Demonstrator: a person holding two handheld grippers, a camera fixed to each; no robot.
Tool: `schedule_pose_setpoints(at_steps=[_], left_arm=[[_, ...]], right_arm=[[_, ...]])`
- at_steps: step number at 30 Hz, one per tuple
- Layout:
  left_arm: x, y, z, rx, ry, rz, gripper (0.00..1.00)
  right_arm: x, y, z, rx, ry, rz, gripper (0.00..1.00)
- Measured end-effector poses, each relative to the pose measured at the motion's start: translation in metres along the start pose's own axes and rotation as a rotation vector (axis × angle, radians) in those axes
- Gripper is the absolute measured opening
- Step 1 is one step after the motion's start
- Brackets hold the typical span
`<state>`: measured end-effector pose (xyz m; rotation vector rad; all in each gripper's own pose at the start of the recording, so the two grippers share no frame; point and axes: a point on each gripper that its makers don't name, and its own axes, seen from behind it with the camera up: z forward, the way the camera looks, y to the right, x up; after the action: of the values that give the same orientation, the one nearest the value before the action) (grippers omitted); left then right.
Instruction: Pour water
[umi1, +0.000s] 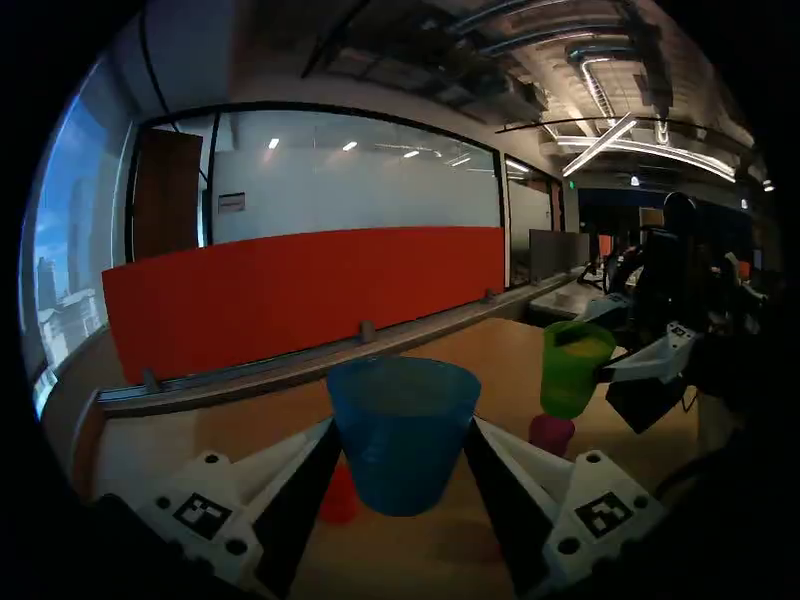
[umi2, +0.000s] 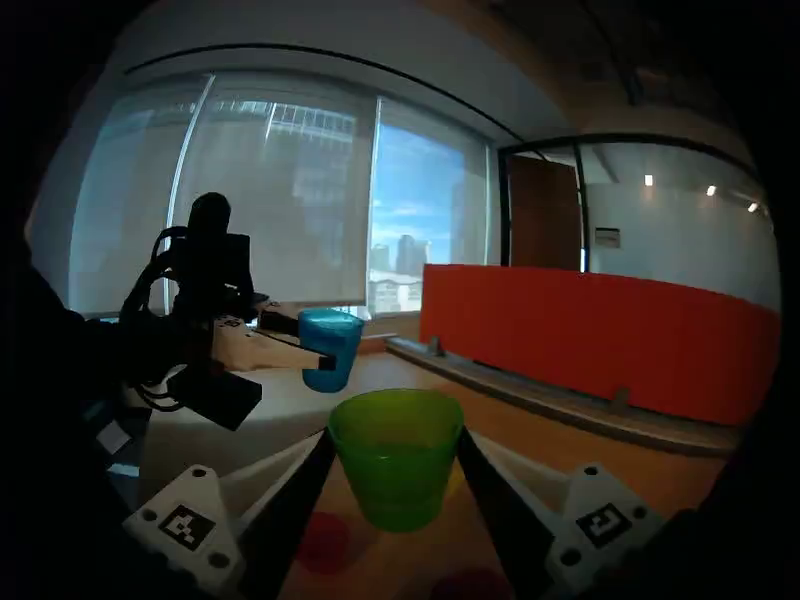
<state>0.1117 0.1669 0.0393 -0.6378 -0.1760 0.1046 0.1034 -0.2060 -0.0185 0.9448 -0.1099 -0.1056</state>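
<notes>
Nearest the lens, the blue cup (umi1: 403, 450) stands upright between the fingers of the left tongs (umi1: 400, 432), both pressing its sides, held above the wooden counter (umi1: 490, 350). A red cup (umi1: 340, 495) sits on the counter just below it. Towards the counter's right side, the right tongs (umi1: 600, 372) grip the green cup (umi1: 574, 368) over a pink cup (umi1: 551, 433). An orange partition (umi1: 300, 290) runs along the counter's far edge.

In the right gripper view, the green cup (umi2: 397, 460) sits upright, clamped between the right tongs' (umi2: 395, 450) fingers. Farther off to the left, the left tongs (umi2: 310, 350) hold the blue cup (umi2: 328, 348) in the air over the counter (umi2: 560, 440).
</notes>
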Motion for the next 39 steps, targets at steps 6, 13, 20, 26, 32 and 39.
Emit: schedule_pose_setpoints(at_steps=[6, 13, 20, 26, 32, 39], left_arm=[[-0.018, 0.003, 0.001, -0.01, -0.046, 0.019, 0.82], [-0.039, 0.006, 0.002, -0.023, -0.107, 0.04, 0.82], [-0.059, 0.013, 0.005, -0.044, -0.167, 0.068, 0.82], [-0.075, 0.018, 0.006, -0.057, -0.216, 0.099, 0.82], [-0.09, 0.023, 0.008, -0.079, -0.255, 0.103, 0.82], [-0.105, 0.029, 0.008, -0.098, -0.288, 0.107, 0.82]], right_arm=[[-0.016, -0.003, -0.008, 0.012, -0.048, -0.003, 0.89], [-0.034, -0.008, -0.015, 0.031, -0.102, -0.01, 0.89], [-0.05, -0.016, -0.02, 0.06, -0.153, -0.013, 0.89], [-0.064, -0.021, -0.026, 0.082, -0.194, -0.01, 0.89], [-0.078, -0.025, -0.029, 0.101, -0.232, 0.0, 0.89], [-0.093, -0.028, -0.032, 0.115, -0.27, 0.002, 0.89]])
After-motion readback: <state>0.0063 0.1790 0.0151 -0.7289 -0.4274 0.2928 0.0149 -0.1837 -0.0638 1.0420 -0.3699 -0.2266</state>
